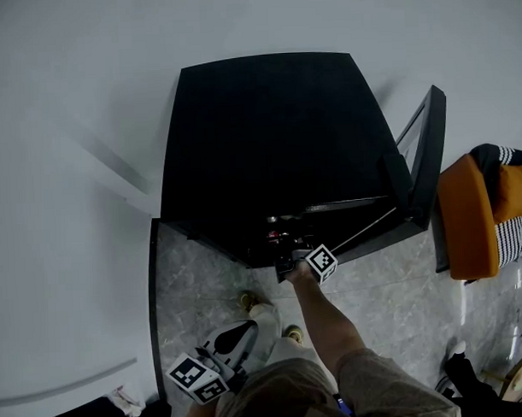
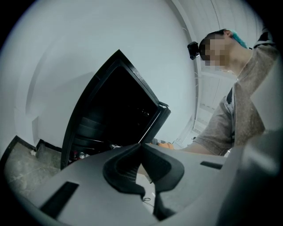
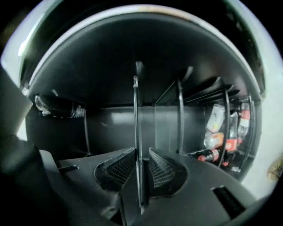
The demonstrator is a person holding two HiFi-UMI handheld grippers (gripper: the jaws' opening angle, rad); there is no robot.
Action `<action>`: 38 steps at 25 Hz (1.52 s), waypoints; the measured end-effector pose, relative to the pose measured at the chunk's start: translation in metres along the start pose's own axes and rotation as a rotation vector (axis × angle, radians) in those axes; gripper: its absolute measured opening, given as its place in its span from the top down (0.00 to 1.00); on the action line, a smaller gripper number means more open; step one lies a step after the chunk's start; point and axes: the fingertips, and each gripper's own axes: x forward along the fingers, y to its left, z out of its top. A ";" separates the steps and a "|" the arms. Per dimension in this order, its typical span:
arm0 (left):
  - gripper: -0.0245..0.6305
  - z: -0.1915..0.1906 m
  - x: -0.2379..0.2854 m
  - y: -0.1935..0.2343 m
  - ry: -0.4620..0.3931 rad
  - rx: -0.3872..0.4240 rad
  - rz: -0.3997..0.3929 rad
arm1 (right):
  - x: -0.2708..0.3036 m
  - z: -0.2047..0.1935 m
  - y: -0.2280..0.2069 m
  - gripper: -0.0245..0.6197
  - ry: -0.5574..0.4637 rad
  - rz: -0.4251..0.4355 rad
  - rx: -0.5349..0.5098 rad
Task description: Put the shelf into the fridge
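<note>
Fridge stands in the middle, back to the wall. Its door hangs open on the R side. R gripper is at the fridge's front opening, w/ the shelf btw its jaws. In the R gripper view, bottles sit inside, R of the shelf, & 1 more bottle is up on the L. L gripper is low on the L, near the person's legs, well apart from the fridge. A seat is R of the door.

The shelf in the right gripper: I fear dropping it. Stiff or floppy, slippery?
Probably stiff: the shelf runs straight from the right gripper. Its thin, shiny edge may slip or pivot, since one pinch holds it.
</note>
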 end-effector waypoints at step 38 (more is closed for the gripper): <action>0.96 0.066 0.005 -0.080 -0.022 0.136 -0.128 | -0.208 -0.095 0.276 0.93 0.673 0.297 -0.585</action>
